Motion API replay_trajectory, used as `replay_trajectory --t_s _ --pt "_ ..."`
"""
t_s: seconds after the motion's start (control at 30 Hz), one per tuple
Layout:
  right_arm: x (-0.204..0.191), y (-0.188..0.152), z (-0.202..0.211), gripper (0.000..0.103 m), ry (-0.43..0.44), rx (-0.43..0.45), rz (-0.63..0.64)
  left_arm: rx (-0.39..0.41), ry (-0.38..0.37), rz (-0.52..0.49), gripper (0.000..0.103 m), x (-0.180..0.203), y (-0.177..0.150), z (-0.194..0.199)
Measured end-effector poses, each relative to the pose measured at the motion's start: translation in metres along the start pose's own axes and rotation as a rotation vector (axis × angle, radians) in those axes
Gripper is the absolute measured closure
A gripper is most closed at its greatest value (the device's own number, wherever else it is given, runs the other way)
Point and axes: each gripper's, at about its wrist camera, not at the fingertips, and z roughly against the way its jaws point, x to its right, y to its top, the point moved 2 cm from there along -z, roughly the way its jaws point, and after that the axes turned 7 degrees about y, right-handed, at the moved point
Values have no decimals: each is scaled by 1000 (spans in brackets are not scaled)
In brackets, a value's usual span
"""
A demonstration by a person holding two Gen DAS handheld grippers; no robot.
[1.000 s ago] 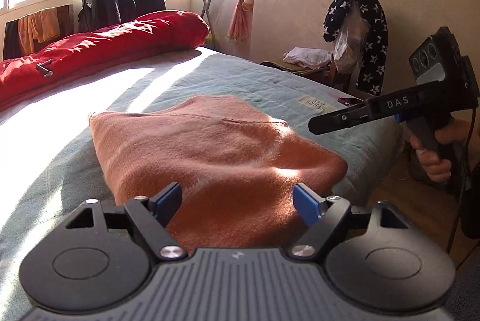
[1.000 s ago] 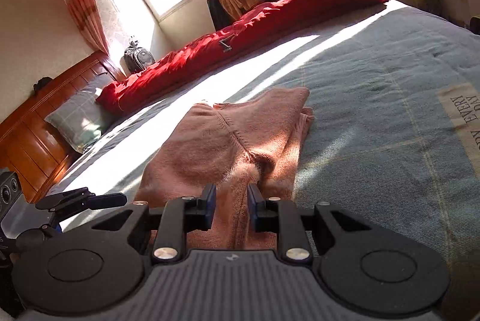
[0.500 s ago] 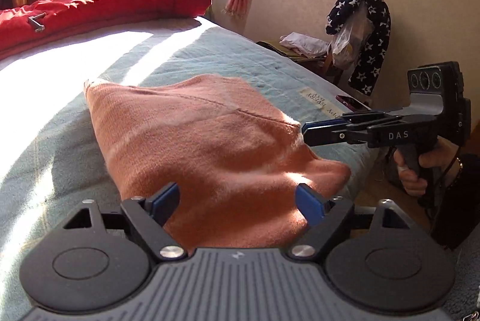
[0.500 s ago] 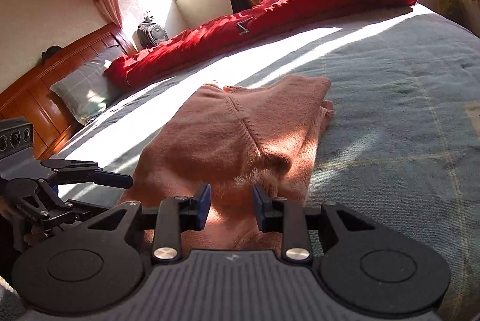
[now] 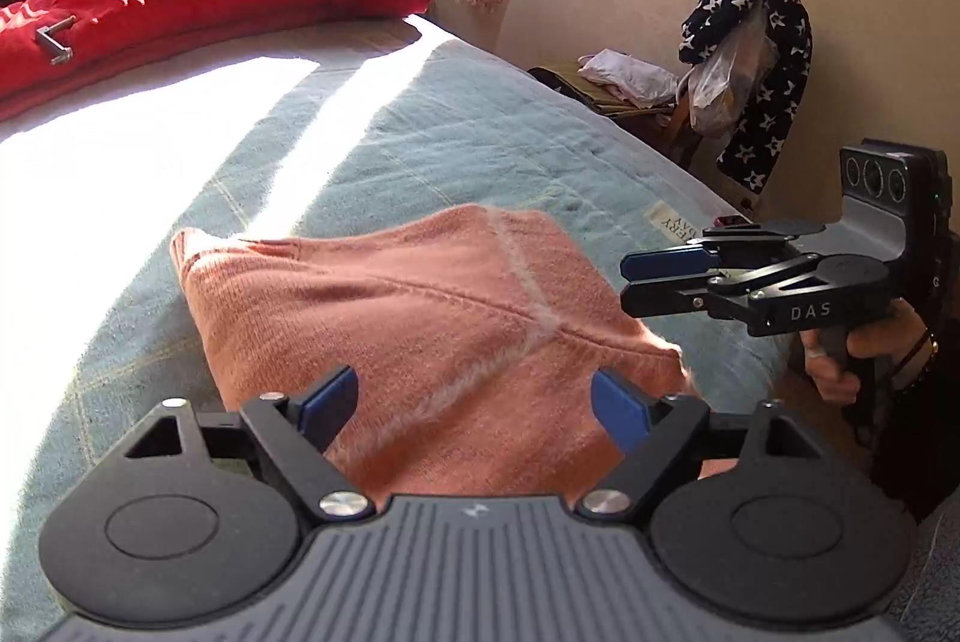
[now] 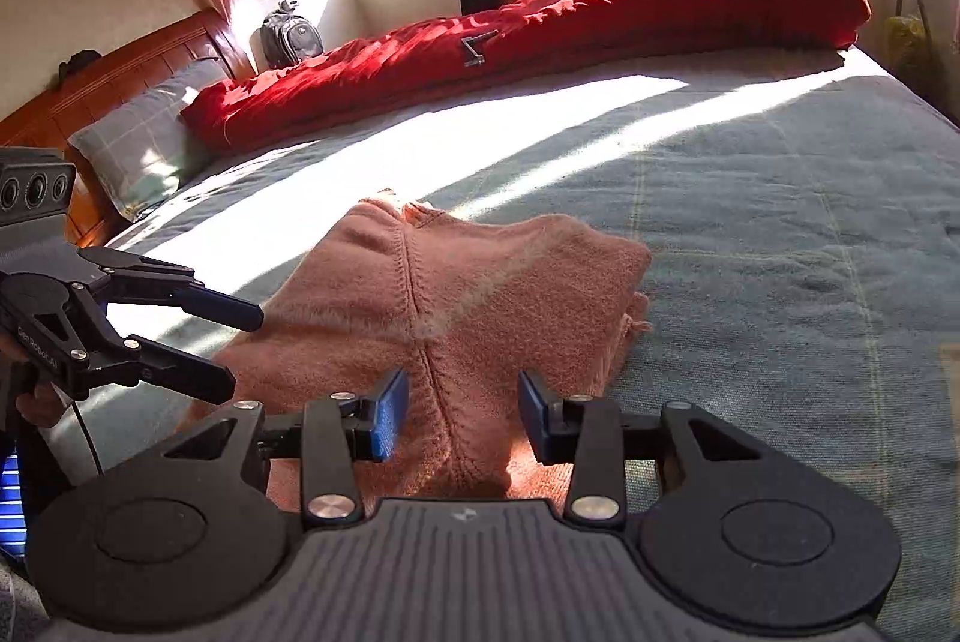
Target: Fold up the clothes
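A folded salmon-orange knit sweater [image 5: 420, 318] lies on the blue-green bedspread [image 5: 480, 132], near the bed's side edge. My left gripper [image 5: 474, 405] hovers open over the sweater's near edge, its blue pads spread wide with nothing between them. In the left wrist view my right gripper [image 5: 627, 282] is held in from the right, by the sweater's right corner. From the right wrist view the sweater [image 6: 456, 294] lies ahead, and my right gripper [image 6: 463, 420] stands open above its near end. My left gripper [image 6: 243, 351] comes in from the left, open, at the sweater's left edge.
A long red duvet [image 6: 540, 18] lies along the far side of the bed. A pillow [image 6: 138, 144] and wooden headboard [image 6: 120, 72] are at the left. A chair with a star-patterned garment [image 5: 774, 60] stands beyond the bed edge. A person's hand [image 5: 840, 372] holds the right gripper.
My right gripper's fingers have spread from nearly shut to open. Both grippers have tilted down and drawn closer to the sweater's near end.
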Motion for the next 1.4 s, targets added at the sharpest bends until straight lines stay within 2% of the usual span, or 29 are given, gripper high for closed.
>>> replay_trajectory --t_s 0.13,0.23,0.37,0.53,0.67,0.77,0.87,0.9,0.93,1.0,1.07,1.13,1.23,1.33,1.4 --pt "3 33 -9 53 23 38 1 -28 21 48 18 -15 2 -15" --pt "3 56 -24 55 49 1 48 -49 36 83 18 -26 4 -27" --pt "2 98 -56 63 100 -105 135 -77 57 131 18 -42 6 -42" --pt "-5 135 -122 62 190 -260 244 6 143 149 18 -44 -8 -5" --pt "-7 132 -182 62 226 -394 301 34 153 235 18 -50 -30 15" --pt "-5 120 -213 62 205 -464 351 39 157 270 18 -55 -37 20" --pt "-2 113 -223 63 221 -476 328 40 167 273 18 -58 -38 20" --pt "-2 112 -225 67 222 -481 316 41 170 273 18 -59 -39 20" --pt "-2 111 -224 80 217 -479 301 41 173 274 18 -60 -39 20" --pt "-4 114 -215 90 185 -437 297 42 180 276 18 -61 -40 20" --pt "1 122 -205 91 164 -381 256 42 186 276 18 -63 -40 19" --pt "12 126 -206 91 144 -362 183 37 188 267 18 -62 -37 15" --pt "26 118 -219 91 47 -395 135 31 191 254 18 -61 -33 9" --pt "33 119 -215 89 46 -385 88 30 192 239 18 -60 -34 10" --pt "25 126 -204 88 78 -356 93 27 197 234 17 -61 -35 10"
